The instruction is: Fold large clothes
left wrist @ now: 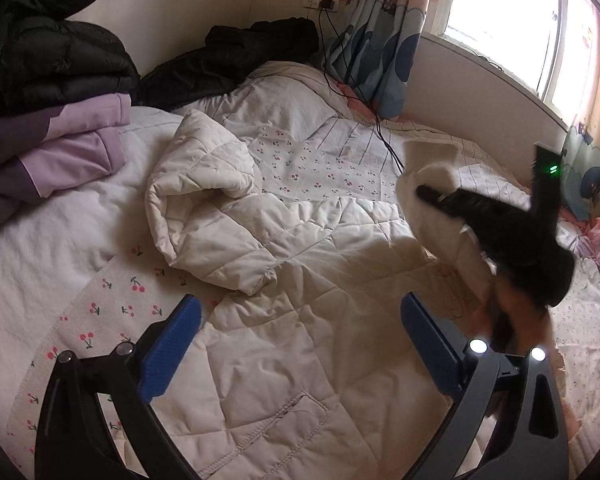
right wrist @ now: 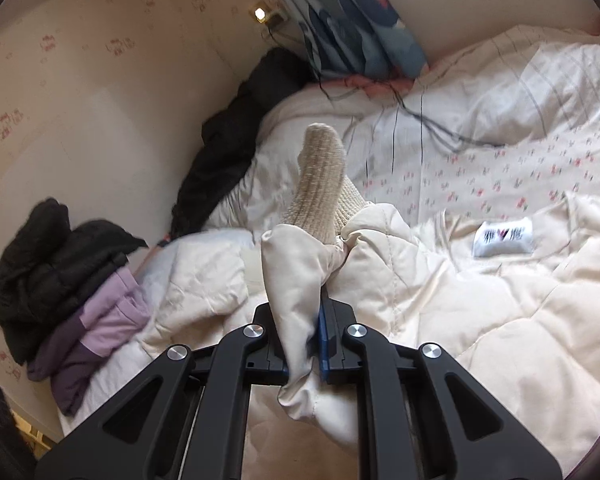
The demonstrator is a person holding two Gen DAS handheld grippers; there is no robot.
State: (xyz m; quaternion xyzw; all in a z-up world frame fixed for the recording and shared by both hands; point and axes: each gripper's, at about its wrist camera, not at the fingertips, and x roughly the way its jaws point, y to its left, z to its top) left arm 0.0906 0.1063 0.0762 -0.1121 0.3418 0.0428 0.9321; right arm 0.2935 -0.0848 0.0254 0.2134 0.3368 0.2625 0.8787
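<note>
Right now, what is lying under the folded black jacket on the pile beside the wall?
Under the black jacket lies a folded purple garment, resting on the white bedding. Whether anything more lies inside the pile is covered.

Home bedroom: bed (left wrist: 80, 208), curtain (left wrist: 384, 48) (cartoon-printed), window (left wrist: 500, 12).

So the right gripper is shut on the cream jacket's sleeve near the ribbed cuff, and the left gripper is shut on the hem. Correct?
Not quite. The left gripper is open, its blue fingers spread wide above the cream jacket, gripping nothing, as the left wrist view shows. The right gripper is indeed shut on the sleeve near the ribbed cuff.
</note>
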